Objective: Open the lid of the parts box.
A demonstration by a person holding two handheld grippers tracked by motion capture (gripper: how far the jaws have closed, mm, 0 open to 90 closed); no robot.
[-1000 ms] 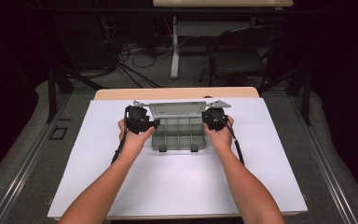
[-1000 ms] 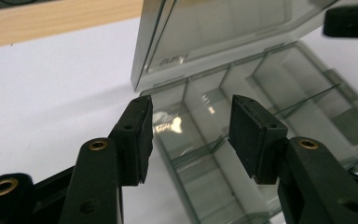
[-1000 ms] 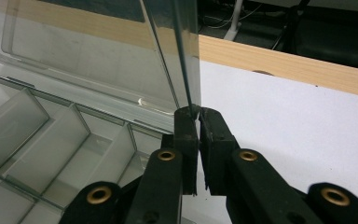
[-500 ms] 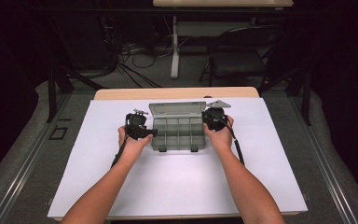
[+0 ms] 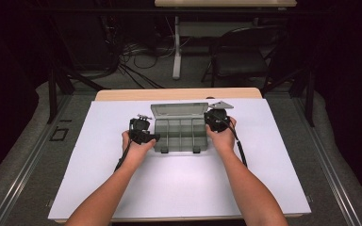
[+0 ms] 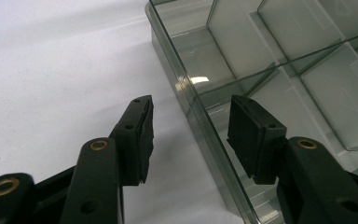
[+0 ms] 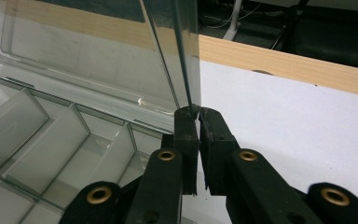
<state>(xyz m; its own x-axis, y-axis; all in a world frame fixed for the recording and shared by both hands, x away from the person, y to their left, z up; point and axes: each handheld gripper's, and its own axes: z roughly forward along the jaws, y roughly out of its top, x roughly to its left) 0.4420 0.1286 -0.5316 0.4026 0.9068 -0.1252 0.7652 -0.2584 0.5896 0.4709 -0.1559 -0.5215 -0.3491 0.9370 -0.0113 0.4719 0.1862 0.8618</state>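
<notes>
Left gripper (image 6: 191, 123) has pulled back w/ jaws now wide, straddling the left wall of the organizer box (image 5: 180, 134). Right gripper (image 7: 198, 114) clamps the box's upright lid (image 7: 121, 51) at its right edge.

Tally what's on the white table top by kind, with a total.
Clear divided box, lid up: 1
Claws, each held in a hand: 2, left open astride the box's side wall, right shut on the lid's edge
Total: 3
</notes>
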